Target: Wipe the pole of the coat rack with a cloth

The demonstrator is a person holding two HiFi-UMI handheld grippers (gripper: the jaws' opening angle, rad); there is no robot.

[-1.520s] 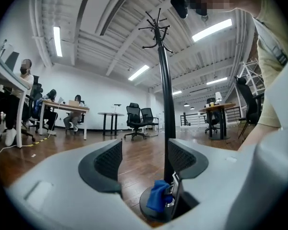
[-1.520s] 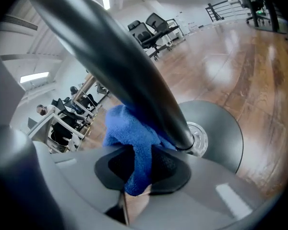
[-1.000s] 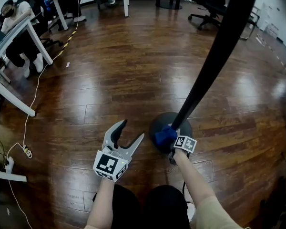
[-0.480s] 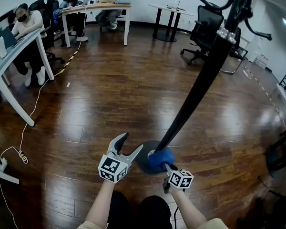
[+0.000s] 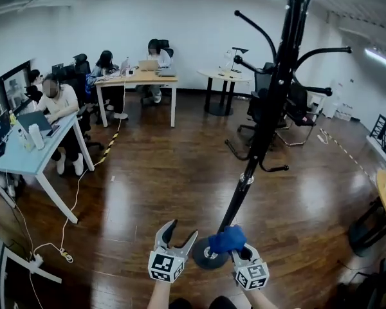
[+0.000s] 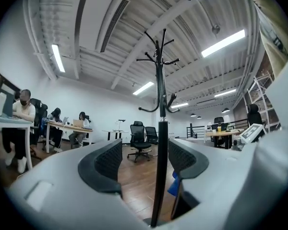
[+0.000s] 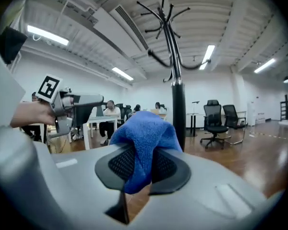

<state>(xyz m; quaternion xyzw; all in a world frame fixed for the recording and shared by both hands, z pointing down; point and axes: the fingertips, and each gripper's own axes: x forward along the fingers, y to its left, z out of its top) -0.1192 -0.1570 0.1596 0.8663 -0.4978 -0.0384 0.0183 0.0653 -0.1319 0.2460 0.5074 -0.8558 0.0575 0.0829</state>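
A tall black coat rack pole (image 5: 265,122) rises from a round black base (image 5: 204,257) on the wood floor, with curved hooks near its top. My right gripper (image 5: 234,248) is shut on a blue cloth (image 5: 227,239), and the cloth lies against the pole just above the base. The right gripper view has the blue cloth (image 7: 145,137) bunched between the pads, with the pole (image 7: 178,99) right behind it. My left gripper (image 5: 175,235) stands open just left of the base. In the left gripper view the pole (image 6: 160,143) runs up between the open jaws.
Desks with seated people (image 5: 60,106) line the left and back of the room. A round table (image 5: 230,76) and black office chairs (image 5: 296,111) stand behind the rack. A cable (image 5: 71,205) with a power strip trails over the floor at the left.
The head view has tilted up from the floor to the whole room and rack. The right gripper has kept the cloth on the pole near the base. The left gripper has stayed open beside it.
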